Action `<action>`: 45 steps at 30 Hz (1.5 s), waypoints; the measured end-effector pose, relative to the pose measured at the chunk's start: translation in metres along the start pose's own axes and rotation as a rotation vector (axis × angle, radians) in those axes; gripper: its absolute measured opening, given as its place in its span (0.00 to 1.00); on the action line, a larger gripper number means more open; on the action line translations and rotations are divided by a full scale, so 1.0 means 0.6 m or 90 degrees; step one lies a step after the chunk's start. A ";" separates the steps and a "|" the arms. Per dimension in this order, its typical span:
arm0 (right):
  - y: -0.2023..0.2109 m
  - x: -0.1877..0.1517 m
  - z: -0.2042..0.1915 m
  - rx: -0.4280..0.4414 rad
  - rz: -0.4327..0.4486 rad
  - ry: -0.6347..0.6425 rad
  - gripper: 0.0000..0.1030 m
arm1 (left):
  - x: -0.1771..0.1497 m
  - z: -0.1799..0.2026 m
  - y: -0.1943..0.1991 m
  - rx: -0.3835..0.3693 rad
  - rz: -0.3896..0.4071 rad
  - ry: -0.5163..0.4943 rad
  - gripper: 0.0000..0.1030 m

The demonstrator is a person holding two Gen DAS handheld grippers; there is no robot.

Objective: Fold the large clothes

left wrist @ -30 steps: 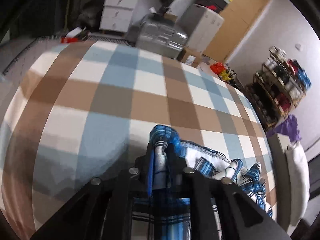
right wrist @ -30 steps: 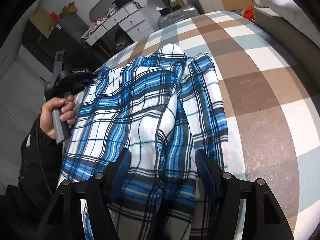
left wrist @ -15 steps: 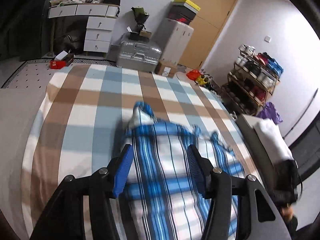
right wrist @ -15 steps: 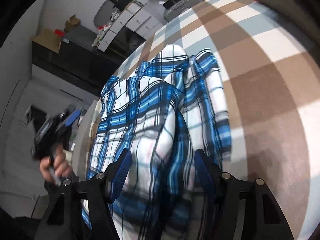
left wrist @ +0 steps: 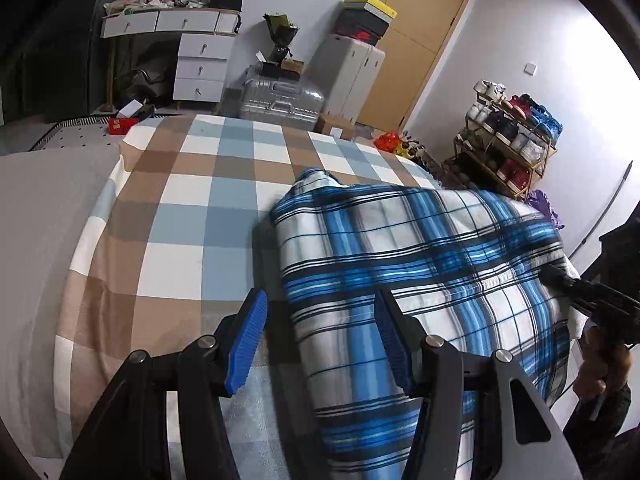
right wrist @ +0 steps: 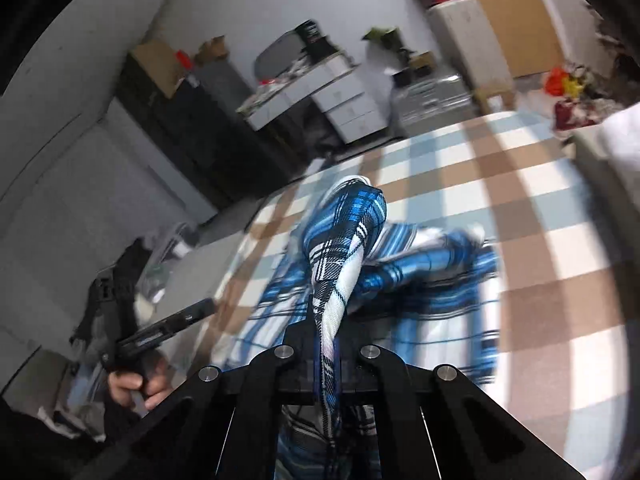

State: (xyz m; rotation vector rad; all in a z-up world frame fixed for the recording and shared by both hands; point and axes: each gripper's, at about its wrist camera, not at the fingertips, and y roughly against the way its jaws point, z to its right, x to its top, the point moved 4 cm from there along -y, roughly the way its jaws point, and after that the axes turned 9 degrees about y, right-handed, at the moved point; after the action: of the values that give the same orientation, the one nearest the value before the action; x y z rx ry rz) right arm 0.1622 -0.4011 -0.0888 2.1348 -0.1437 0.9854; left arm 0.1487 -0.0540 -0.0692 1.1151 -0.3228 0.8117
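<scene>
A blue, white and black plaid garment (left wrist: 420, 264) lies spread on the checked bed cover (left wrist: 192, 208). My left gripper (left wrist: 320, 320) is open above the garment's near left edge, and its blue pads (left wrist: 246, 340) touch nothing. My right gripper (right wrist: 327, 356) is shut on a bunched fold of the plaid garment (right wrist: 344, 240) and holds it lifted off the bed. The right gripper also shows at the right edge of the left wrist view (left wrist: 580, 296), at the garment's far side. The left gripper shows at the left of the right wrist view (right wrist: 168, 328).
A grey bed edge (left wrist: 36, 240) runs along the left. Behind the bed stand a silver suitcase (left wrist: 280, 98), a white drawer desk (left wrist: 200, 68), a cabinet (left wrist: 348, 76) and a wooden door (left wrist: 416, 40). A shoe rack (left wrist: 508, 140) stands at the right.
My left gripper let go of the garment, opened and pulled back. My right gripper shut on a fold of the garment and lifted it.
</scene>
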 end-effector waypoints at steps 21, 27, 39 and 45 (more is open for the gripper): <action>0.028 -0.221 0.060 0.014 -0.102 -0.155 0.46 | -0.104 0.007 -0.004 -0.022 -0.082 -0.011 0.49; 0.092 -0.196 0.002 0.061 -0.075 -0.151 0.05 | -0.093 0.010 0.015 -0.028 -0.060 -0.003 0.49; 0.029 -0.097 0.070 -0.037 -0.057 -0.080 0.57 | -0.122 0.064 0.012 -0.068 -0.064 -0.089 0.49; -0.102 -0.023 0.125 -0.004 -0.068 -0.135 0.50 | -0.189 0.106 0.002 -0.081 -0.122 -0.196 0.49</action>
State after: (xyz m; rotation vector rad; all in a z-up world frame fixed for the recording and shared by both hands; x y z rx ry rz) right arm 0.2216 -0.4122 -0.1658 2.2146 -0.1348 0.6950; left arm 0.0806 -0.1574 -0.1096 1.1313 -0.5098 0.4432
